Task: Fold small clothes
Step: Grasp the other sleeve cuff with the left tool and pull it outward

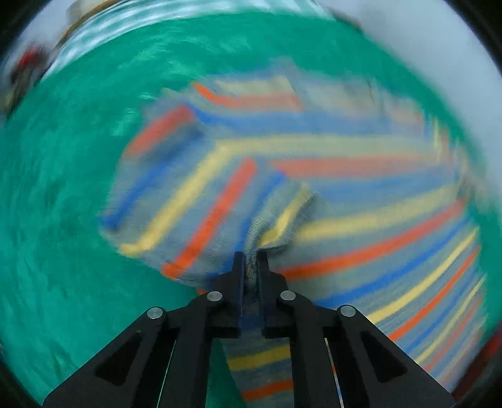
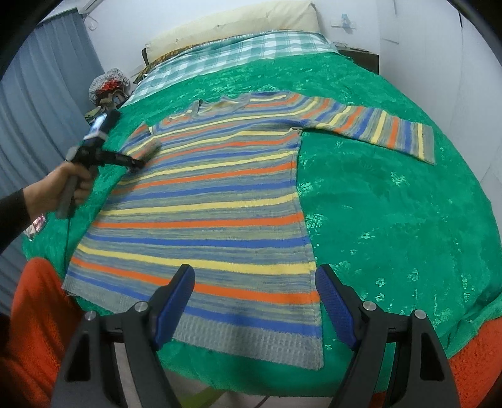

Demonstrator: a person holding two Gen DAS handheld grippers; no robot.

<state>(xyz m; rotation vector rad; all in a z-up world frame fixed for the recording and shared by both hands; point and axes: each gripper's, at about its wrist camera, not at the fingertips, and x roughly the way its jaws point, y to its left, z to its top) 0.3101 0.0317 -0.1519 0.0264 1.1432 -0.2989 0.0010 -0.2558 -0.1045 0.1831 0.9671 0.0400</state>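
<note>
While its two black fingers stand pressed together on a pinch of knit, the left gripper (image 1: 251,260) holds the cuff end of one sleeve (image 1: 276,216) of the striped sweater (image 2: 200,207); in the right wrist view that gripper (image 2: 142,163) sits at the garment's left shoulder, with the sleeve lifted over the chest, carried by one hand (image 2: 67,185) in a dark cuff. Left wrist view is motion-blurred, so finer detail of the grip cannot be told. Right gripper (image 2: 255,301): one, jaws spread wide, two blue pads (image 2: 174,301), holding nothing, poised above the sweater's grey ribbed hem at the near edge of the bed. Sweater: one, lying flat with its collar toward the far edge, bands of grey, blue, yellow and orange; hem close to the near edge. Second sleeve (image 2: 386,131): one, stretched out flat toward the right edge. Green bedspread (image 2: 392,213): one, glossy with a leaf pattern, covering most of the bed. Checked green-and-white cloth (image 2: 238,53): one, at the far end. Cream pillow (image 2: 232,22): one, along the far edge against the wall. Orange fabric (image 2: 34,329): seen at the near-left and near-right corners. Grey curtain (image 2: 40,94): one, beyond the left edge. Bundle of small items (image 2: 108,84): at the far-left corner, too small to count.
</note>
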